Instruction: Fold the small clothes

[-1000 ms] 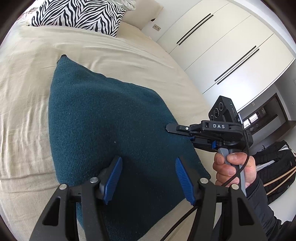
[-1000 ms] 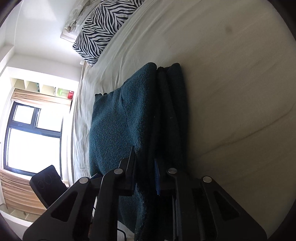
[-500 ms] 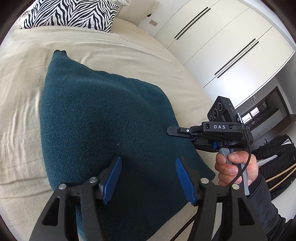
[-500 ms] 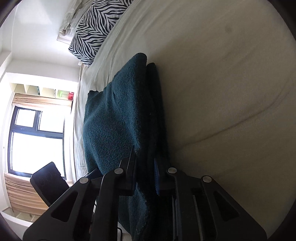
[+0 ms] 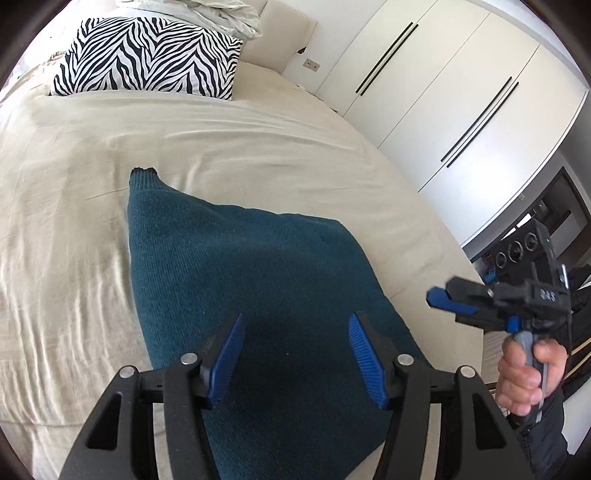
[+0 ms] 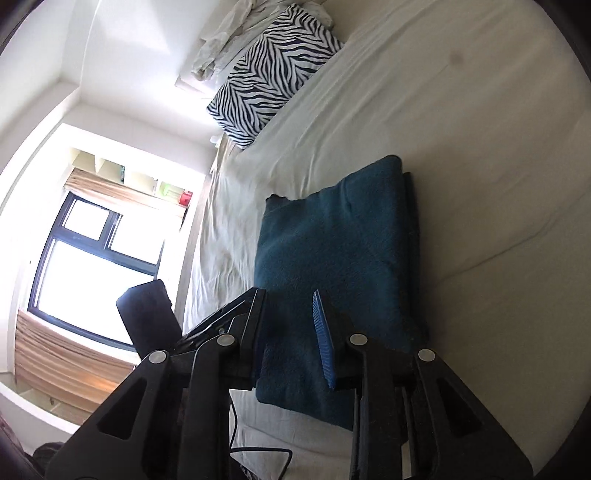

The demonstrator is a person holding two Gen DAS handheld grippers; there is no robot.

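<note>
A dark teal knitted garment [image 5: 251, 295] lies folded flat on the beige bed sheet [image 5: 74, 206]. It also shows in the right wrist view [image 6: 332, 236], with stacked folded layers along its right edge. My left gripper [image 5: 295, 332] is open and empty, just above the garment's near part. My right gripper [image 6: 290, 306] is open and empty, held above the garment's near edge. In the left wrist view the right gripper [image 5: 443, 299] is off the garment's right side, held in a hand.
A zebra-print pillow [image 5: 147, 62] lies at the head of the bed, with crumpled white bedding [image 5: 207, 14] behind it. White wardrobe doors [image 5: 443, 92] stand to the right of the bed. A window [image 6: 85, 266] is on the far side.
My right gripper let go of the garment's edge, opened and pulled back to the right. The garment now lies flat. My left gripper rose and drew back, still open.
</note>
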